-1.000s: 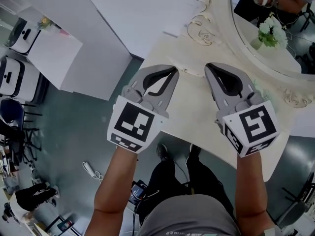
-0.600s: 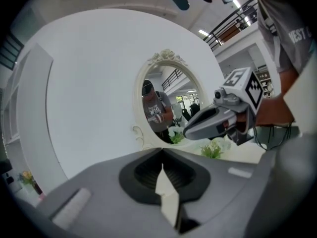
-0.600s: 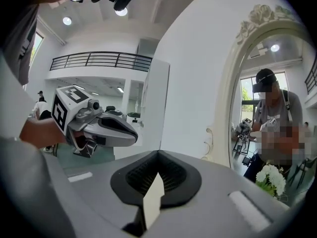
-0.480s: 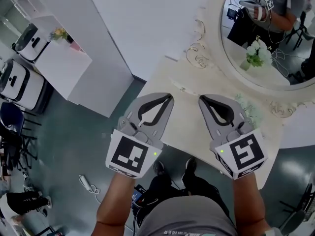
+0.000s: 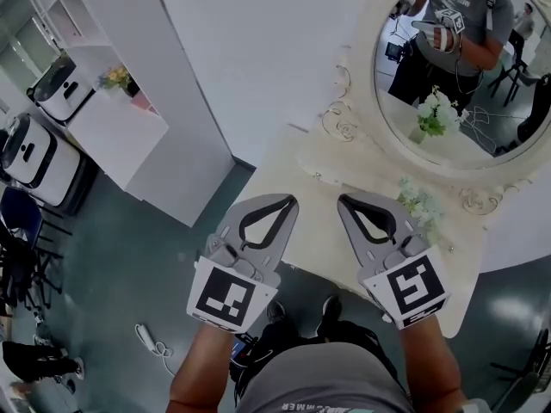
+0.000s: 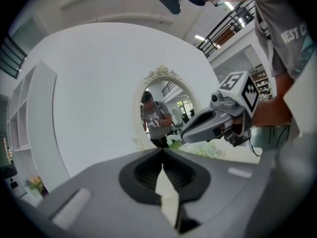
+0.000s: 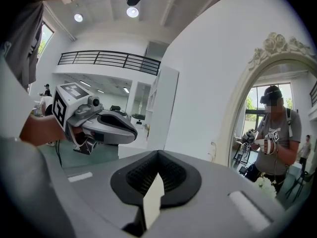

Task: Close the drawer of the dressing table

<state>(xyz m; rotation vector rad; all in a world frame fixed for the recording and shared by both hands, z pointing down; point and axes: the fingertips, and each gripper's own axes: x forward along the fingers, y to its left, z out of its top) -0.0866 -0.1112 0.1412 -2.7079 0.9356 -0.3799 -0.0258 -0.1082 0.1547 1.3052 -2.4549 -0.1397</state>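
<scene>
The cream dressing table (image 5: 331, 175) stands against the white wall, under an oval mirror (image 5: 465, 76) with a carved frame. No drawer front shows in any view; the table's front edge lies under my hands. My left gripper (image 5: 290, 199) and right gripper (image 5: 343, 199) hover side by side above the tabletop, both shut with nothing between their jaws. The left gripper view shows its own closed tips (image 6: 161, 151) and the right gripper (image 6: 213, 123) beside them. In the right gripper view the shut tips (image 7: 158, 153) point toward the wall, with the left gripper (image 7: 99, 125) at the left.
A small bunch of white flowers (image 5: 419, 203) stands on the table at the right, below the mirror. A white cabinet (image 5: 129, 136) and white machines (image 5: 30, 153) are at the left. A cable (image 5: 155, 338) lies on the grey floor.
Both grippers have drawn back toward the person and lower in the head view, staying shut. The view has pulled away, so more of the mirror and the room shows.
</scene>
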